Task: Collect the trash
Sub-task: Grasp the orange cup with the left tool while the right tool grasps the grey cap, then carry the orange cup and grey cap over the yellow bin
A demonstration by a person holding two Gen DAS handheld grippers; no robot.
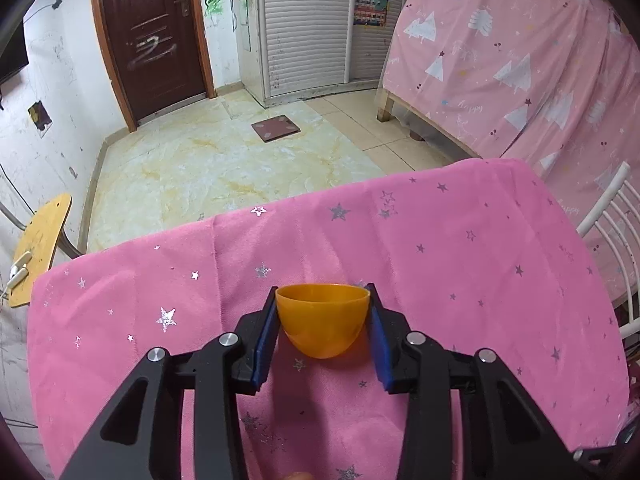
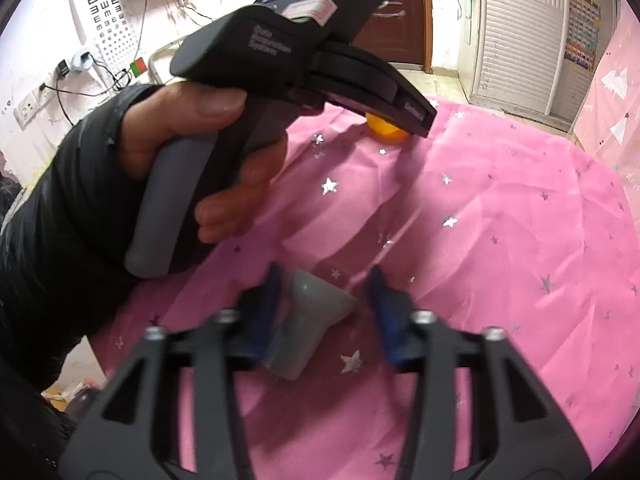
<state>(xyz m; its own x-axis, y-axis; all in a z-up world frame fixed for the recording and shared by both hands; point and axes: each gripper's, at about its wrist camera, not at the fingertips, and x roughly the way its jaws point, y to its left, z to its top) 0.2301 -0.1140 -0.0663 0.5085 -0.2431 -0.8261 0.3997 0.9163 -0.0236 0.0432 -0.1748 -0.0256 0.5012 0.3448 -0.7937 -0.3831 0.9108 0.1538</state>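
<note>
An orange plastic cup [image 1: 322, 322] stands upright on the pink star-patterned tablecloth [image 1: 440, 240]. My left gripper [image 1: 323, 290] is shut on it, a blue pad pressing on each side of its rim. In the right wrist view, a hand [image 2: 180, 120] in a black sleeve holds that left gripper [image 2: 416, 118], and the orange cup [image 2: 386, 130] peeks out below its tip. A grey cup [image 2: 316, 312] lies on its side on the cloth between the fingers of my right gripper [image 2: 326, 276]. The picture there is blurred. The left pad touches the grey cup and the right pad stands a little clear, so this gripper is open.
The table's far edge [image 1: 300, 204] drops to a tiled floor with a flat scale [image 1: 276, 128]. A wooden seat [image 1: 40, 248] stands off the left end, a white chair [image 1: 612, 232] at the right, and a pink-covered bed [image 1: 520, 60] behind it.
</note>
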